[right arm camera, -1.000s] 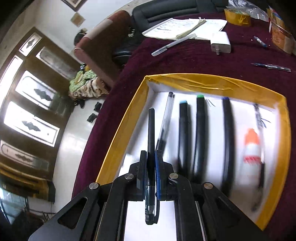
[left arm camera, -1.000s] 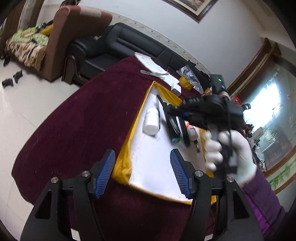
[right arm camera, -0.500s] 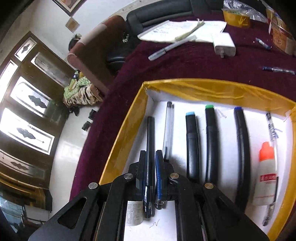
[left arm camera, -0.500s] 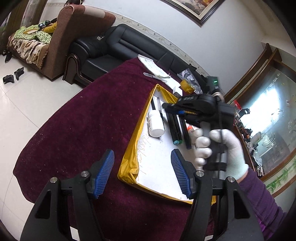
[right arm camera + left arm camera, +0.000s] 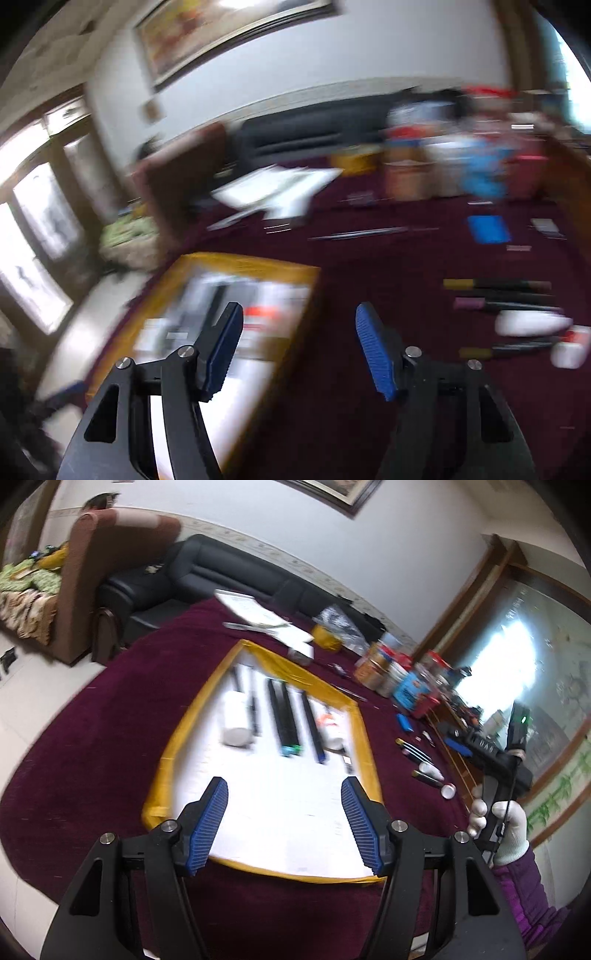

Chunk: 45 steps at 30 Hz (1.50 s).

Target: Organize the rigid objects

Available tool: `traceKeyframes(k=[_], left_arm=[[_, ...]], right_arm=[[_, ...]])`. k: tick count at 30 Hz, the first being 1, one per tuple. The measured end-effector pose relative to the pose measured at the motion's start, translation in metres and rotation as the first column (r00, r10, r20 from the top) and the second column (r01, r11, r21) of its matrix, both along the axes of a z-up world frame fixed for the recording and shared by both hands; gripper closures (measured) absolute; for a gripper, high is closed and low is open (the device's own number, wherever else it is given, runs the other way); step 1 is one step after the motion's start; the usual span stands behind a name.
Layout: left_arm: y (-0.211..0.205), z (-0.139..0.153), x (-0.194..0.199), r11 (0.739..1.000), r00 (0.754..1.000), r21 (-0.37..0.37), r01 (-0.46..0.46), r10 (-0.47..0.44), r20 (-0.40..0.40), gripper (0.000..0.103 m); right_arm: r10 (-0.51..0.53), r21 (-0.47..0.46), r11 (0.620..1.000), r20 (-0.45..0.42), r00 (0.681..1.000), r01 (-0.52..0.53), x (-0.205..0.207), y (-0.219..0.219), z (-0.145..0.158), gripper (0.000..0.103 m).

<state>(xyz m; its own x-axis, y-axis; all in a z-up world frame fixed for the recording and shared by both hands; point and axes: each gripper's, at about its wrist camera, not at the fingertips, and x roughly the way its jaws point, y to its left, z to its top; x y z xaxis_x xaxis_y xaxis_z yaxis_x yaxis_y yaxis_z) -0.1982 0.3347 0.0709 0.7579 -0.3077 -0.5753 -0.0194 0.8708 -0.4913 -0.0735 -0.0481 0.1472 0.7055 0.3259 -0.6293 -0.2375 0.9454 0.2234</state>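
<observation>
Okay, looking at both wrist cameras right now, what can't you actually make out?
- Right wrist view: motion blur smears the contents of the yellow-rimmed tray and the jars at the back.
- Left wrist view: labels on the white bottle are too blurred to read.
- Left wrist view: the right gripper fingertips are too small.

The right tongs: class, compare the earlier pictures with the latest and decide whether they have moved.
Yes. The right tongs were over the yellow-rimmed tray, gripping a pen; now, opening and empty, they have swung right, above the maroon cloth towards loose pens.
</observation>
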Motion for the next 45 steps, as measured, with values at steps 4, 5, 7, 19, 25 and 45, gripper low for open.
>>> traceKeyframes(k=[4,5,7,19,25,45], left_arm=[[-0.031,0.0,0.007,0.997,0.997,-0.002,0.071,-0.071,-0.003,0.04],[-0.039,0.0,0.009,0.996,0.996,0.002,0.086,-0.086,-0.01,0.04],[-0.054,0.0,0.012,0.994,0.994,0.019,0.108,-0.108,-0.022,0.04],[-0.118,0.016,0.001,0.977,0.985,0.13,0.17,-0.166,-0.046,0.04],[-0.136,0.024,0.002,0.965,0.981,0.176,0.194,-0.191,-0.034,0.04],[-0.272,0.011,0.044,0.815,0.855,0.259,0.518,-0.507,-0.113,0.04]], right_arm=[[-0.269,-0.036,0.963,-0.081,0.96,0.266,0.006,-0.123,-0.015,0.045],[-0.315,-0.03,0.949,-0.102,0.944,0.313,0.008,-0.148,-0.018,0.045],[-0.374,-0.043,0.927,-0.12,0.92,0.371,0.013,-0.18,-0.024,0.044],[-0.382,-0.225,0.918,-0.283,0.88,0.326,0.125,-0.177,-0.086,0.083],[-0.108,-0.109,0.992,-0.405,0.908,0.069,0.082,-0.121,-0.098,0.083],[-0.259,0.18,0.932,-0.282,0.924,0.316,-0.046,-0.263,-0.087,0.078]])
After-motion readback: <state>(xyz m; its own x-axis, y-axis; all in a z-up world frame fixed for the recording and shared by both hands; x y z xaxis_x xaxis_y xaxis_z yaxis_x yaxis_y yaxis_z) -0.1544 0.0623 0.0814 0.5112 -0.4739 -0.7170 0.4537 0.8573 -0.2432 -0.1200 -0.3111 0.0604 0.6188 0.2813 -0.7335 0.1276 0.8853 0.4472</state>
